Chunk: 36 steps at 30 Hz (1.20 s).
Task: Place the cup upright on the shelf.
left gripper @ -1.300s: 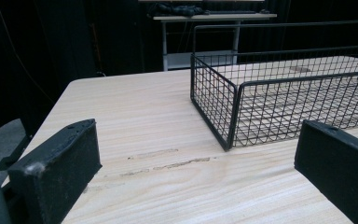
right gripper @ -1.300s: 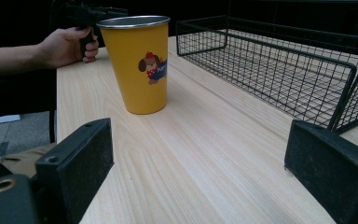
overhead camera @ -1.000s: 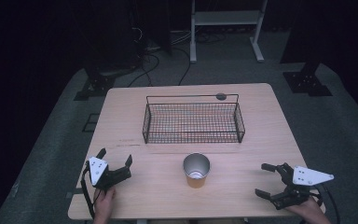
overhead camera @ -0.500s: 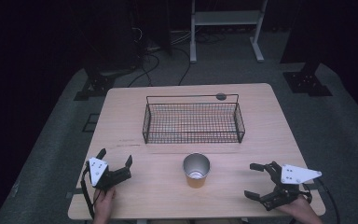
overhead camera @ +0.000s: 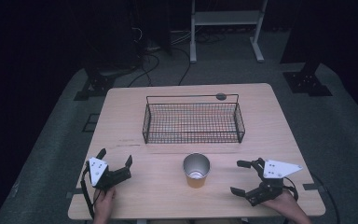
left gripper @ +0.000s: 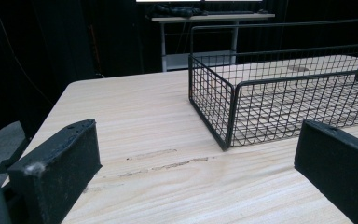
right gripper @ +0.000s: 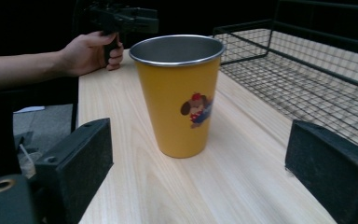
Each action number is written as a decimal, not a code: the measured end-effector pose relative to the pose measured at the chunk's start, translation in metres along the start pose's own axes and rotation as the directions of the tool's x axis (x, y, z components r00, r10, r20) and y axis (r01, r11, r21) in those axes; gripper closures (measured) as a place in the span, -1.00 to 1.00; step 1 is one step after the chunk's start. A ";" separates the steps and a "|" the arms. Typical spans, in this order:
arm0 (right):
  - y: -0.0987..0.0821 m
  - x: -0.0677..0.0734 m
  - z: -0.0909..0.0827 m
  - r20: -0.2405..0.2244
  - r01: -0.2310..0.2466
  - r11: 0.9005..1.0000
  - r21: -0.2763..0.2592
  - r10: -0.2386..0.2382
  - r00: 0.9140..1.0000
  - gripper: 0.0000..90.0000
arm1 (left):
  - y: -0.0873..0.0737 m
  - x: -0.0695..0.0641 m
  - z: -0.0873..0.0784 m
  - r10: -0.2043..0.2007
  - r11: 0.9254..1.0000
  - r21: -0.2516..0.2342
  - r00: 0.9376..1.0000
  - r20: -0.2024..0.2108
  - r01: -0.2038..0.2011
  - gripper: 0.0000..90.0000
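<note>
A yellow metal cup (overhead camera: 196,171) with a cartoon print stands upright near the table's front edge; its inside looks empty. My right gripper (overhead camera: 236,177) is open, a short way right of the cup and pointing at it. In the right gripper view the cup (right gripper: 179,93) stands between and beyond the wide-apart jaws, not touched. My left gripper (overhead camera: 116,156) is open at the front left and holds nothing. It faces the left corner of the black wire basket (left gripper: 209,98).
The empty wire basket (overhead camera: 192,134) stands across the middle of the wooden table (overhead camera: 158,196), behind the cup. A small dark round object (overhead camera: 221,96) lies at the far edge. Beyond the table are a white metal stand (overhead camera: 226,18) and floor cables.
My right gripper has moved left along the front edge, closer to the cup. The left gripper, the cup and the basket have stayed put.
</note>
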State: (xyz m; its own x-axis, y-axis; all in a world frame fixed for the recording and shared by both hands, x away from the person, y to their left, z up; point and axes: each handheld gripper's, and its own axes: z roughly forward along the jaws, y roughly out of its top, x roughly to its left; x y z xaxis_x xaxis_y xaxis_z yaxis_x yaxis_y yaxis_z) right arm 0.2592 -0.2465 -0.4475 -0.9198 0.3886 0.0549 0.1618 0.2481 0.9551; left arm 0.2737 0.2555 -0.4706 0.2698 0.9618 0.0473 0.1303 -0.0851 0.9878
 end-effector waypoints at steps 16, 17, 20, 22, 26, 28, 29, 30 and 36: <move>0.014 0.002 0.026 -0.026 0.013 0.999 0.039 -0.012 1.000 -0.96 | 0.000 0.000 0.000 -0.001 1.000 0.000 1.000 0.001 0.001 -1.00; 0.014 0.002 0.028 -0.026 0.011 0.999 0.042 -0.010 1.000 -0.96 | 0.000 0.000 0.000 -0.001 1.000 0.000 1.000 0.001 0.001 -1.00; 0.014 0.001 0.032 -0.031 0.006 0.999 0.051 -0.005 1.000 -0.96 | 0.000 0.000 0.000 -0.002 1.000 0.000 1.000 0.002 0.002 -1.00; 0.014 0.001 0.033 -0.031 0.007 0.998 0.059 -0.006 1.000 -0.96 | 0.000 0.000 0.000 -0.002 1.000 0.000 1.000 0.002 0.002 -1.00; 0.014 0.001 0.039 -0.038 0.004 0.997 0.071 -0.001 0.999 -0.96 | 0.000 0.000 0.000 0.000 1.000 0.000 1.000 0.003 0.000 -1.00; 0.014 0.001 0.042 -0.042 0.008 0.997 0.076 -0.005 0.999 -0.98 | 0.000 0.000 0.000 -0.002 1.000 0.000 1.000 0.003 0.002 -1.00; 0.014 0.001 0.043 -0.044 0.005 0.997 0.079 -0.002 0.999 -0.98 | 0.000 0.000 0.000 -0.001 1.000 -0.001 1.000 0.003 0.001 -1.00; 0.014 0.001 0.044 -0.046 0.007 0.997 0.079 -0.003 0.999 -0.99 | 0.000 0.000 0.000 -0.001 1.000 -0.001 1.000 0.003 0.001 -1.00; 0.019 0.002 0.055 -0.061 0.013 0.995 0.097 -0.007 0.998 -1.00 | 0.000 0.001 0.000 -0.002 1.000 -0.001 1.000 0.005 0.002 -1.00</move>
State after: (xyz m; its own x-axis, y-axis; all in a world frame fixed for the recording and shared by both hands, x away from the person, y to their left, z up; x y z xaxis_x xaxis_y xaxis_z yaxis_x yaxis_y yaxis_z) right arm 0.2801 -0.1926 -0.4452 -0.9411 0.3316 0.0660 0.1840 0.3384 0.9228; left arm 0.2738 0.2561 -0.4706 0.2739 0.9607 0.0443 0.1298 -0.0826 0.9881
